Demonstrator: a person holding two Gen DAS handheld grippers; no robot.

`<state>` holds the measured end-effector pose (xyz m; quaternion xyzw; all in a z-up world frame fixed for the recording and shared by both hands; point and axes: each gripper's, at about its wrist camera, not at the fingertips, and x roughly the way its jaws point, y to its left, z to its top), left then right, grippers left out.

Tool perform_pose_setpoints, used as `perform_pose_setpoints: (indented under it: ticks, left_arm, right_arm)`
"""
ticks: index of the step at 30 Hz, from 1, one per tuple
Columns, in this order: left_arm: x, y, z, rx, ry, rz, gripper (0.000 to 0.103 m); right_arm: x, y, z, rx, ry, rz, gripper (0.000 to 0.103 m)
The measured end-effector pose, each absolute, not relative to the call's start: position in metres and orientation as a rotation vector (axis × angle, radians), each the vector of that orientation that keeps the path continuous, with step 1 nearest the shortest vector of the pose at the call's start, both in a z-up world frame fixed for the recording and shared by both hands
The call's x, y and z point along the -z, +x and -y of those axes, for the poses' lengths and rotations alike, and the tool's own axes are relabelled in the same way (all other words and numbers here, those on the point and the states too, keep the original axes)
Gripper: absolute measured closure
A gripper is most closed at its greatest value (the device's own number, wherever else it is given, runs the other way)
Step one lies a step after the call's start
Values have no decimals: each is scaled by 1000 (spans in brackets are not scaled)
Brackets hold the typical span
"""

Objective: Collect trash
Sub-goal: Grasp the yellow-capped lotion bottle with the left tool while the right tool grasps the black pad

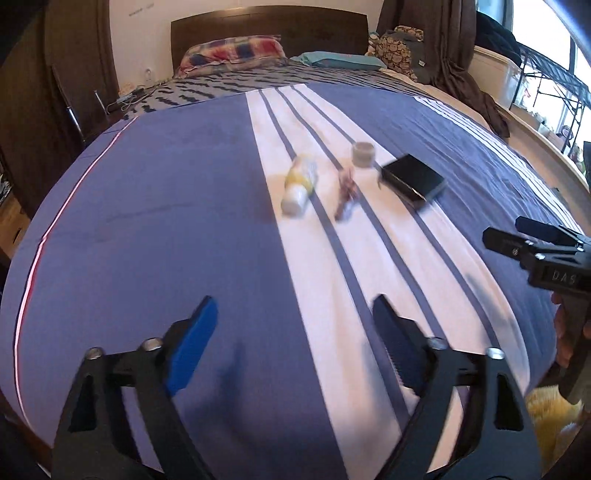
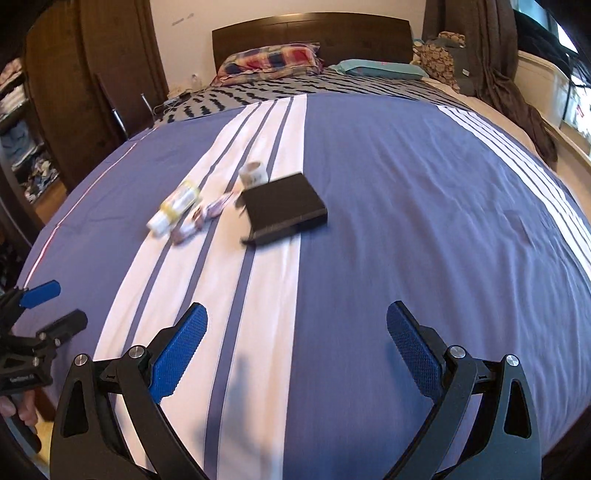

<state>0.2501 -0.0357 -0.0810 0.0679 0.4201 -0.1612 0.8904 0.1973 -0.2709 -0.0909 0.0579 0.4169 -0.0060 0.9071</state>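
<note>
I'm looking over a bed point(image 2: 406, 206) in blue-and-white covers, dark headboard point(image 2: 310, 33) against a white wall point(image 2: 184, 44). Daylight is coming through a window point(image 1: 554, 55).

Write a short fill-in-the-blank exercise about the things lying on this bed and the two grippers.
1. The bottle lies on its ____.
2. The box on the bed is ____ in colour.
3. The jaws of the left gripper and the right gripper hold ____.
4. The small cup stands beside the box, on the bedspread's ____ stripe.

Missing words: side; black; nothing; white
</note>
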Motion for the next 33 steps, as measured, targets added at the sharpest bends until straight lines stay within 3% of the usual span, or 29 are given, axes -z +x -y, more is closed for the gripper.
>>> perform_pose_setpoints:
  ticks: [15,21,26,29,33]
  left_arm:
    - [93,382,81,355,137,-924,40]
    - [114,413,93,368,130,-1005,53]
    - [122,425,94,370,119,-1024,72]
    - [122,425,91,371,107,-1031,73]
    - [120,406,84,377,120,-1023,73]
  right_arm:
    - [110,302,250,-2,31,-898,5]
    - [124,319,251,-9,52,-952,6]
    - [128,321,254,-6,69,-962,18]
    - [127,317,252,-3,51,-957,27]
    - [123,303,253,-18,61,-965,29]
